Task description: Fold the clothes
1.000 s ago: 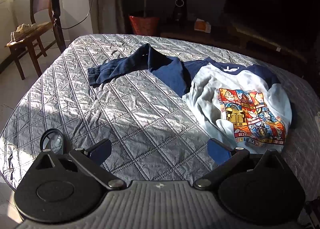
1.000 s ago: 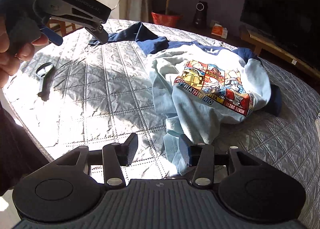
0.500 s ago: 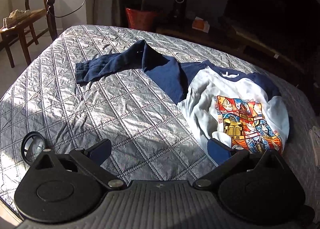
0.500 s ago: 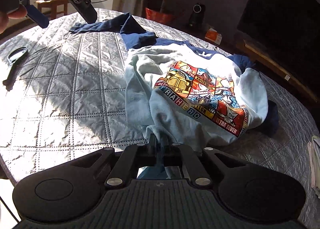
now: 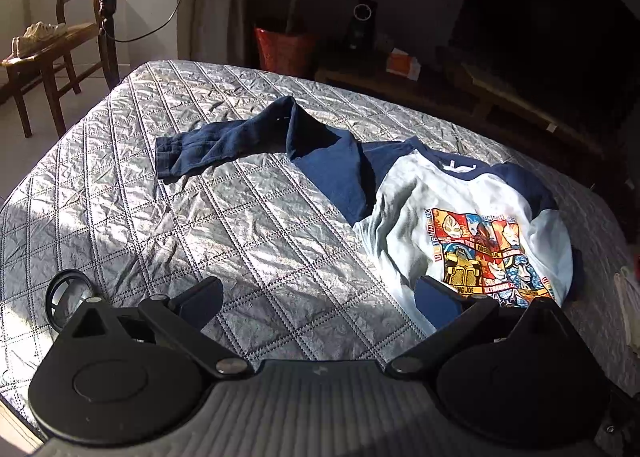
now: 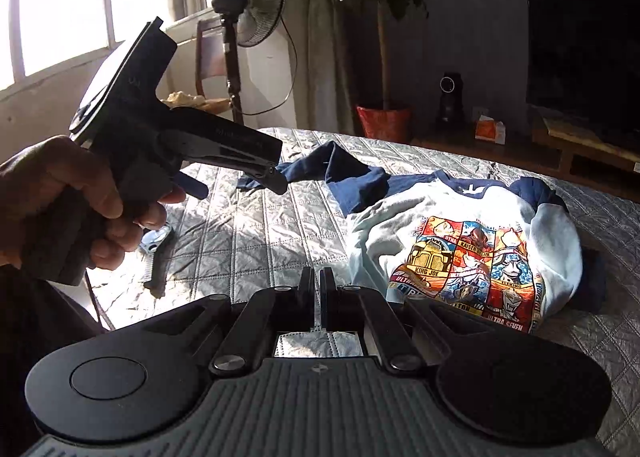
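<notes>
While spread wide over the quilted bed [image 5: 208, 225] at lower centre, left gripper [image 5: 316, 297] empty. Right of it, crumpled shirt [image 5: 460, 217] at centre right, navy sleeve [image 5: 224, 141] flung toward upper left. Right gripper [image 6: 318, 297] pinched together, nothing visibly clamped, shirt beside it.

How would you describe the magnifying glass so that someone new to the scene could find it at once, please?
Start at the silver quilted bed, where the shirt lies on the right. Go to the opposite near edge, by the left gripper. The magnifying glass lies there: the only small round black-rimmed lens.
</notes>
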